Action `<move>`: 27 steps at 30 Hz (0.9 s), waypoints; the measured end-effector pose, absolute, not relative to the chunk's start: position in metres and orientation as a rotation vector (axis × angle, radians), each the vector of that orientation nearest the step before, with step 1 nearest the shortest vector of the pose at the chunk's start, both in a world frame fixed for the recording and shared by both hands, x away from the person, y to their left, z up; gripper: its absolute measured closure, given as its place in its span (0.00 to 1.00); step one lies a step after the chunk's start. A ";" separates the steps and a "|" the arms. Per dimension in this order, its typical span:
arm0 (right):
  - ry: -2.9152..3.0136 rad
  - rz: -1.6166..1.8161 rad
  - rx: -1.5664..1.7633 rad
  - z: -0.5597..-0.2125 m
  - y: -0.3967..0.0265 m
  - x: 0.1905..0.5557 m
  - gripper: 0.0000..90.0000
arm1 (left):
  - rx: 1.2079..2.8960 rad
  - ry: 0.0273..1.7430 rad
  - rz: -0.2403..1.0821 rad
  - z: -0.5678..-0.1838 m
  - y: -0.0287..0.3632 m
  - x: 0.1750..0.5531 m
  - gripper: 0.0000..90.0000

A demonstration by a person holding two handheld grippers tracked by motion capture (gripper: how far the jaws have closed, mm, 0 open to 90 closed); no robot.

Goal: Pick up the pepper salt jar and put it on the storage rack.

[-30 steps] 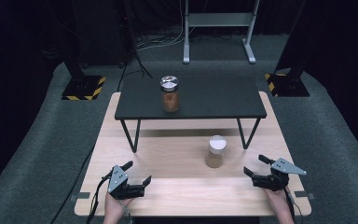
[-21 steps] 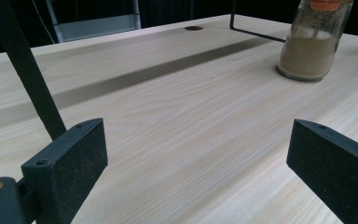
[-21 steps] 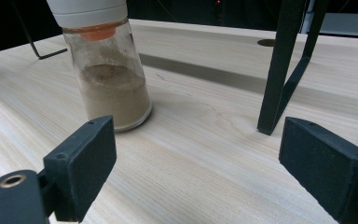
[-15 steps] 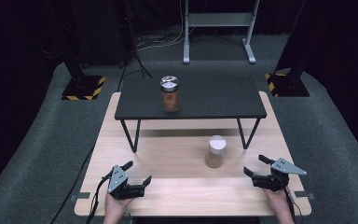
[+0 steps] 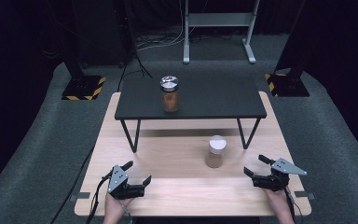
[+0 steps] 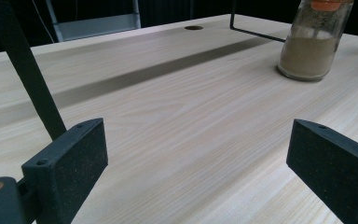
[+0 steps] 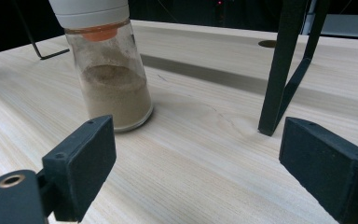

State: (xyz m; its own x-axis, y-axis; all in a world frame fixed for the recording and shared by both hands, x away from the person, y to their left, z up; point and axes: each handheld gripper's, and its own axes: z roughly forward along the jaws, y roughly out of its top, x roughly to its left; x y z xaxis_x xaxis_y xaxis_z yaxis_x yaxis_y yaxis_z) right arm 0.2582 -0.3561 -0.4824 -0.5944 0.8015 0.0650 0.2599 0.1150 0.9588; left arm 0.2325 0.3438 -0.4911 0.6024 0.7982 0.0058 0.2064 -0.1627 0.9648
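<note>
Both grippers rest open and empty on the table (image 5: 177, 186).
Left gripper (image 5: 139, 174) and right gripper (image 5: 254, 165) flank the jar (image 5: 215, 151), jaws spread wide.

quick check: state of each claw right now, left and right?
Left claw: open, holding nothing, jaws spread wide above the wooden table.
Right claw: open, holding nothing, near the white-capped jar without touching it.

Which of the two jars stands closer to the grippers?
The white-capped jar on the wooden table; the silver-lidded jar stands farther back, up on the black shelf.
</note>
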 end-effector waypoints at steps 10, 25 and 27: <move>1.947 1.478 0.991 -0.478 -0.349 0.260 0.11 | 1.694 0.840 0.653 -0.491 0.343 0.232 0.05; 2.062 1.552 0.819 -0.440 -0.312 0.295 0.11 | 1.697 0.845 0.648 -0.490 0.342 0.233 0.05; 2.098 1.542 0.791 -0.434 -0.304 0.304 0.11 | 1.697 0.844 0.647 -0.490 0.343 0.233 0.05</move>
State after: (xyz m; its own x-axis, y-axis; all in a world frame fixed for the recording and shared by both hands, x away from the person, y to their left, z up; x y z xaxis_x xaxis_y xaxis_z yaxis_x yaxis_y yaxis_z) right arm 0.3038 -0.3040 -0.4344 -0.7514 0.6598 0.0001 0.1973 0.2245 0.9543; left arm 0.2327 0.3425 -0.4898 0.5998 0.8002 0.0057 0.2136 -0.1669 0.9626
